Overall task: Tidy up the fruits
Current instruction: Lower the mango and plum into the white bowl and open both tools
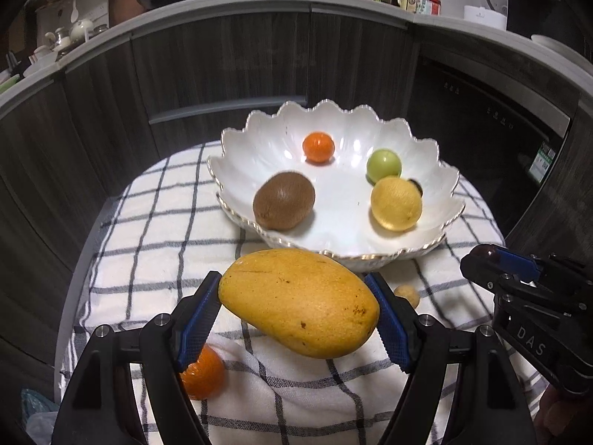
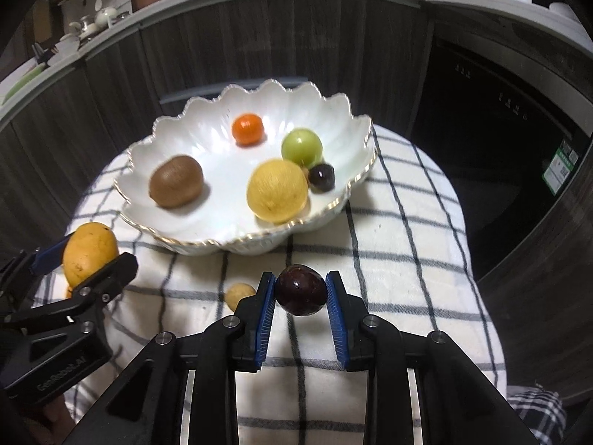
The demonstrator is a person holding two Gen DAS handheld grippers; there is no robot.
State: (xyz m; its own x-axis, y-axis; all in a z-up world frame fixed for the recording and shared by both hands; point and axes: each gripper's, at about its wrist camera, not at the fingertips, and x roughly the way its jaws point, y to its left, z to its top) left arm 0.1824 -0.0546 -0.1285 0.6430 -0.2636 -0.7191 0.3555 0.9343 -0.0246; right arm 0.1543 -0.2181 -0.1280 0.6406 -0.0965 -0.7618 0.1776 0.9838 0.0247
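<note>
Yellow-skinned mango (image 1: pixel 298 302): being pinched across its width between the blue pads of the left gripper (image 1: pixel 298 309), hanging above the checked cloth (image 1: pixel 148 222) just short of the near rim of the white scalloped bowl (image 1: pixel 237 141). Dark plum (image 2: pixel 300 289): being pinched by the right gripper (image 2: pixel 300 294), likewise short of the near rim. Bowl contents: kiwi (image 1: pixel 283 200), small orange (image 1: pixel 318 147), green fruit (image 1: pixel 383 166), lemon (image 1: pixel 396 203). Handling advice: each fruit is probably best carried over the rim and lowered onto bare white floor before the pads are opening; the mango looks to need the wide gap between kiwi and lemon, and a low release should be keeping the round fruits from rolling. Left view alone is showing a second orange (image 1: pixel 202 372) lying on the cloth under the left finger. Right view alone is showing a dark fruit (image 2: pixel 321 177) in the bowl behind the lemon. Small tan fruit (image 2: pixel 239 295): lying on the cloth between the grippers, in both views.
</note>
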